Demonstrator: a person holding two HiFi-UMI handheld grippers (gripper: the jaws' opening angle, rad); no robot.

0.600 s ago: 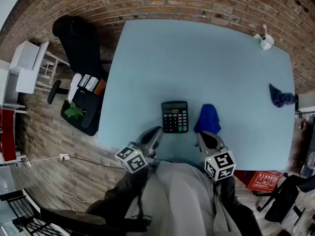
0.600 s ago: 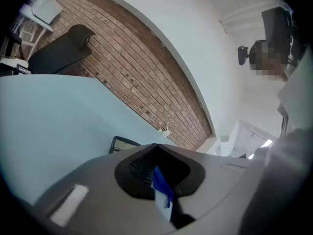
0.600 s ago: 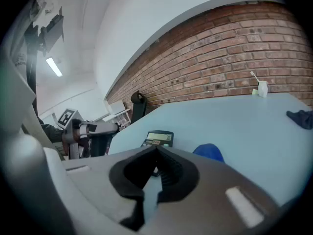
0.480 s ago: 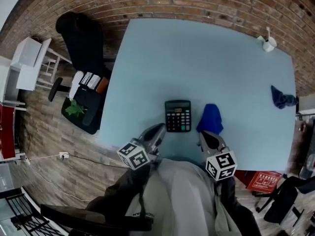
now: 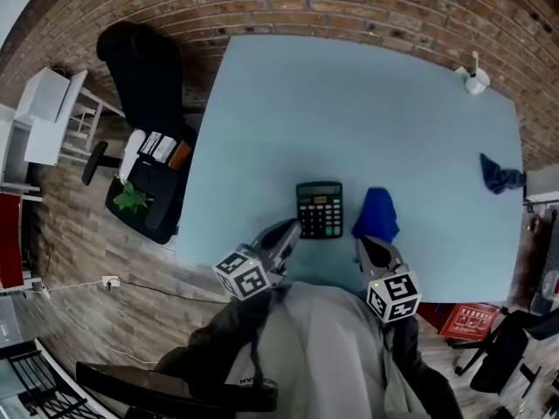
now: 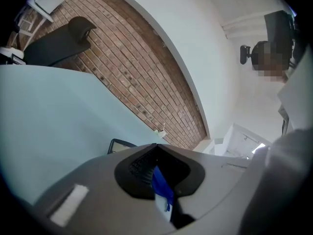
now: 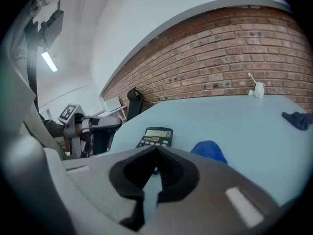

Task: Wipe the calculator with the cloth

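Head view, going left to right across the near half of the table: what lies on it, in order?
calculator → blue cloth → dark cloth at the table's right edge

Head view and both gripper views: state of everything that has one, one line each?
calculator: flat on the table, keys up, display showing digits.
blue cloth: bunched on the table right of the calculator, not gripped.
dark cloth: crumpled at the table's right edge.
white cup: upright at the far right corner.
left gripper: shut, tips by the calculator's near left corner.
right gripper: shut, tips at the blue cloth's near side.
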